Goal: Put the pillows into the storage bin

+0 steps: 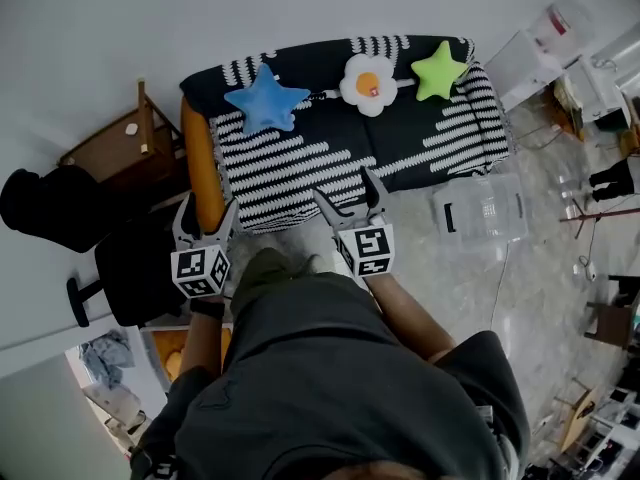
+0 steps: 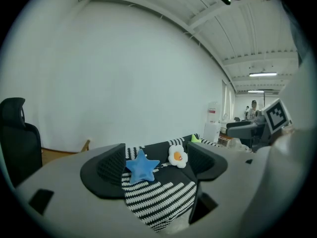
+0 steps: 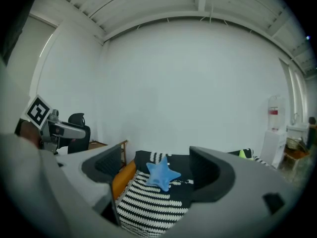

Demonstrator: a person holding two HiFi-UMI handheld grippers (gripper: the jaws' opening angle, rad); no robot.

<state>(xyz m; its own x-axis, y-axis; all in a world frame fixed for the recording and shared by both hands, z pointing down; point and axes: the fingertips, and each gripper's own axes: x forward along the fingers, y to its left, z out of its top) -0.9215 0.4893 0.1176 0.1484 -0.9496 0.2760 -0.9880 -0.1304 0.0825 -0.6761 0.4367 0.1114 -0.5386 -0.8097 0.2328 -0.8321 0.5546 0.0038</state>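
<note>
Right now both grippers are held side by side in front of the sofa, level with each other and pointing at it; the left gripper has its jaws spread wide with nothing between them, and the right gripper is just as wide and just as empty; in each gripper view only the sofa and its pillows, well beyond, show through the gap.

All three pillows lie in a row along the back of the sofa, on a black blanket with white stripes; the blue star pillow is at the left end, the white egg pillow with its orange centre is in the middle, and the green star pillow is at the right end; none of them touches a gripper.

The storage bin, clear plastic, stands on the pale floor just beside the right end of the sofa, apart from the pillows.

An orange sofa arm shows at the left end; a wooden side table stands beyond it, and a black office chair is near the left gripper.
</note>
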